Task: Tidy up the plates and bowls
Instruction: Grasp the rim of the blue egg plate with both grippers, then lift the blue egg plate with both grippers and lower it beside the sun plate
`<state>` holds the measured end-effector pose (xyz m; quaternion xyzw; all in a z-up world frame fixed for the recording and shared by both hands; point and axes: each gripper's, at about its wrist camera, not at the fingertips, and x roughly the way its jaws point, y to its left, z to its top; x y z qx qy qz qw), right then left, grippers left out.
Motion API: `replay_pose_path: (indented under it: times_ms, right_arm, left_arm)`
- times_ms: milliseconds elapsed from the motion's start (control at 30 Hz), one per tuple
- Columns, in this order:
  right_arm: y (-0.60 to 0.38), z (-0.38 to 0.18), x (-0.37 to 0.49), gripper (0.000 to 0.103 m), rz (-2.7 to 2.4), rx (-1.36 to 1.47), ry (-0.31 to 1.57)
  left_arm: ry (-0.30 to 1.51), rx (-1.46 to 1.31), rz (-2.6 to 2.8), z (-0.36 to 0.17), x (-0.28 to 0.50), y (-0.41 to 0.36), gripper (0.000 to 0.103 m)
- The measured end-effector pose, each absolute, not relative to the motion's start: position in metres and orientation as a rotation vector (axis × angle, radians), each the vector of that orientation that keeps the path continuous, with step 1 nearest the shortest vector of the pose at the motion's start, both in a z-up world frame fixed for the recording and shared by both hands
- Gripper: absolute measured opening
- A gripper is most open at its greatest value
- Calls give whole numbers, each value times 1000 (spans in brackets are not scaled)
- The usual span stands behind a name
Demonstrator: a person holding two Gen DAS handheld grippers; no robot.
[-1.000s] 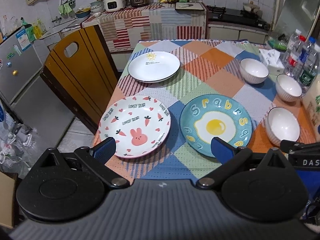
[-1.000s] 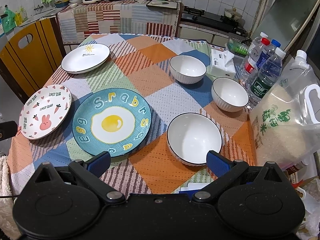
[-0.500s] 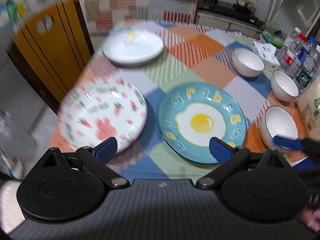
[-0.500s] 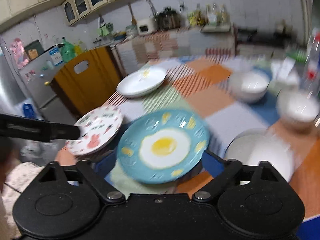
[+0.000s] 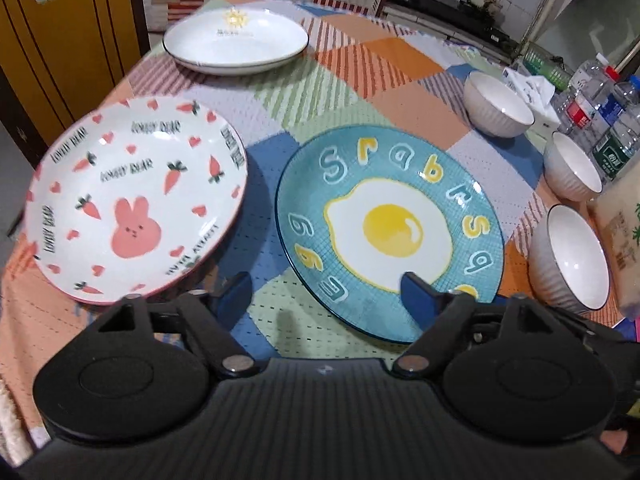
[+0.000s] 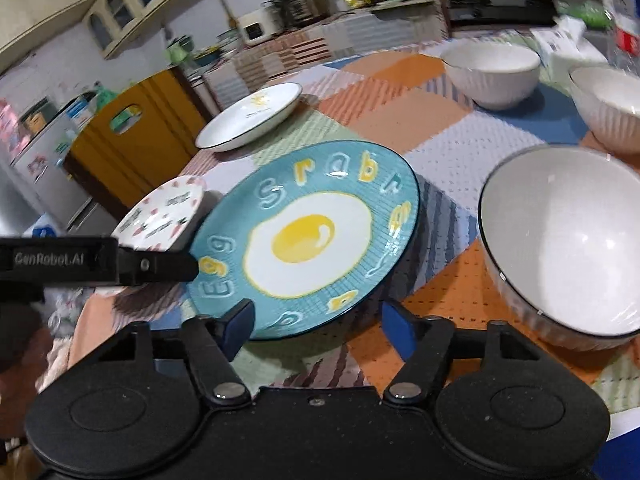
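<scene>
Both claws stand wide apart with nothing between their blue-padded fingers. Seen from its own camera, the left gripper (image 5: 326,294) hangs low over the near edge of the patchwork-cloth table (image 5: 404,92), its right finger overlapping the near rim of the round teal ceramic plate painted with a fried egg and raised letters (image 5: 390,232); whether it touches the rim cannot be told. The right gripper (image 6: 318,322) hovers at the same plate (image 6: 308,240) from the near side, one finger just at the plate's near rim and the other over the cloth beside it. In the right wrist view the left gripper's black arm (image 6: 100,260) reaches in from the left, its tip at the teal plate's left edge.

Just left of the teal plate, apart from it, lies the white round plate with a pink rabbit, carrots and hearts (image 5: 134,206). Beyond the teal plate, toward the far left of the table, sits the plain white plate with a dark rim and a small sun mark (image 5: 236,42). Right of the teal plate stand three white ribbed bowls in a row: the nearest bowl (image 5: 572,258), the middle bowl (image 5: 572,166) and the farthest bowl (image 5: 498,104), all upright and apart from each other. Clear plastic water bottles (image 5: 600,120) stand beyond the bowls to the right.
</scene>
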<state>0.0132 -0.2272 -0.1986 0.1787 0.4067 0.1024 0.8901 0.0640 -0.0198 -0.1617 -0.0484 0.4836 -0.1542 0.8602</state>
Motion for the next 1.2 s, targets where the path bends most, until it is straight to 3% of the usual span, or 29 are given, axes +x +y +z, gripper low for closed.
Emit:
replay_pose_path:
  times_ms: [133,267,333,400,467,1200]
  right_arm:
    - [-226,-206,16,62,159,373,814]
    - [-226,-207,19,59,125,344,786]
    - [-228,-208,22,52,117,344,776]
    - [-231,-209,23,31,91,350,769]
    - [-236,-210,20,22,45,369,747]
    - [-252,-156,62,22,99,304,650]
  left_arm:
    - [1066,-63,-322,-175,74,-25,50]
    - [1077,-73,-326,-185,82,-24,42]
    - [1071,-96,-332,-190,85,-23,36]
    - [1046,-101,-335,-191,88,-24,29]
    - [1036,-96,-342,-191,88,-25,29]
    - [923,-45,-389,-122,119,-39,28]
